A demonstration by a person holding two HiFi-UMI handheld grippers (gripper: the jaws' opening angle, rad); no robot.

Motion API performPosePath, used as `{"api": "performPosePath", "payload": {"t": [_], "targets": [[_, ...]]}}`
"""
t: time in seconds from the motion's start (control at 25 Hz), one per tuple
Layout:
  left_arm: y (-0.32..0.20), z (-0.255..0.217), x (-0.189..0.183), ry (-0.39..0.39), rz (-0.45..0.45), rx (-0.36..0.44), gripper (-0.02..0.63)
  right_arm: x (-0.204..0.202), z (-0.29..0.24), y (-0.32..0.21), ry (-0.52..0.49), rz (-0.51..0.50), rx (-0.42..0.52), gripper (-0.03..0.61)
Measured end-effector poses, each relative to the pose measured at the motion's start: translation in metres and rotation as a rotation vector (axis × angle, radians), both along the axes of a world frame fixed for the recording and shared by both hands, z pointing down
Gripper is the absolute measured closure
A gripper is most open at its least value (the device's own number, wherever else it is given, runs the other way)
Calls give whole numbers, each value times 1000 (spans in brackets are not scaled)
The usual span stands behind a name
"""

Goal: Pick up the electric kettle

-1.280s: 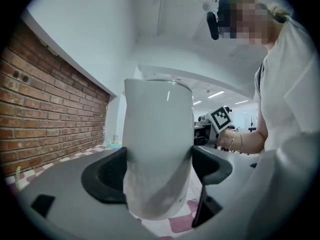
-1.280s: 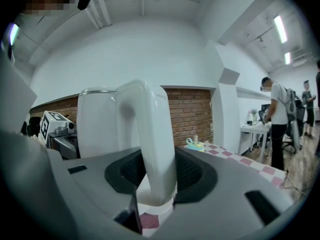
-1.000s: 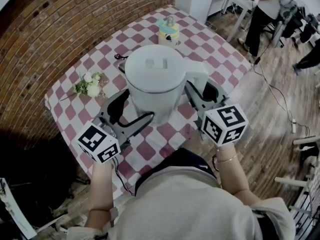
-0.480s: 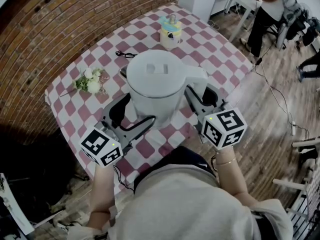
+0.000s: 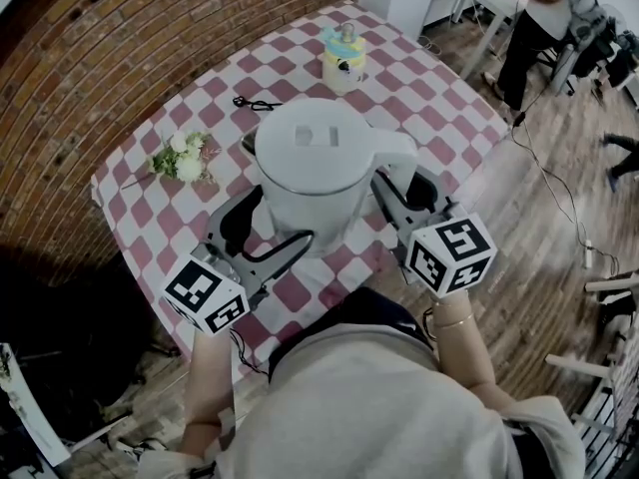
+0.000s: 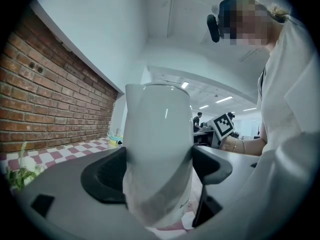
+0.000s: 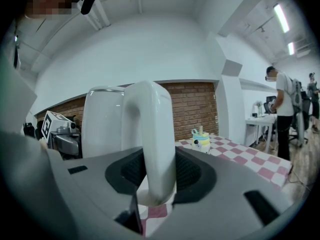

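White electric kettle (image 5: 310, 163); red-and-white checked tablecloth (image 5: 429, 108); red-brown brick wall (image 5: 130, 48); brown plank floor (image 5: 544, 233).

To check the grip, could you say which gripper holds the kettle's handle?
The right gripper, shut on the handle; the left gripper clasps the kettle's body.

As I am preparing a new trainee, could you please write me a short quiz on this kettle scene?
1. True or false: the left claw is closed on the body of the white round electric kettle.
2. Which part of the kettle does the right claw grip? A) the lid B) the curved white handle C) the spout
3. What lies on the red-and-white checked tablecloth, to the left of the kettle in the head view?

Key: 1 true; 2 B; 3 a small bunch of white flowers.
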State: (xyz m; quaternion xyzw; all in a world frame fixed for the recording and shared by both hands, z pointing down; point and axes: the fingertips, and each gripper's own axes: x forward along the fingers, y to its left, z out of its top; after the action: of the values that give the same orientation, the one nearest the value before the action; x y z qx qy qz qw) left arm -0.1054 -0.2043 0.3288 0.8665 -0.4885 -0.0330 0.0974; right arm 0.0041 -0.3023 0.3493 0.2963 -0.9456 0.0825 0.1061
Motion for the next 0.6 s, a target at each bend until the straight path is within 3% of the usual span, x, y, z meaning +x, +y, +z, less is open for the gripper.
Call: {"api": "performPosePath", "payload": {"t": [0.6], "targets": [[6, -3, 4, -6, -11, 5, 204, 4, 0, 5, -8, -10, 1, 440]]}}
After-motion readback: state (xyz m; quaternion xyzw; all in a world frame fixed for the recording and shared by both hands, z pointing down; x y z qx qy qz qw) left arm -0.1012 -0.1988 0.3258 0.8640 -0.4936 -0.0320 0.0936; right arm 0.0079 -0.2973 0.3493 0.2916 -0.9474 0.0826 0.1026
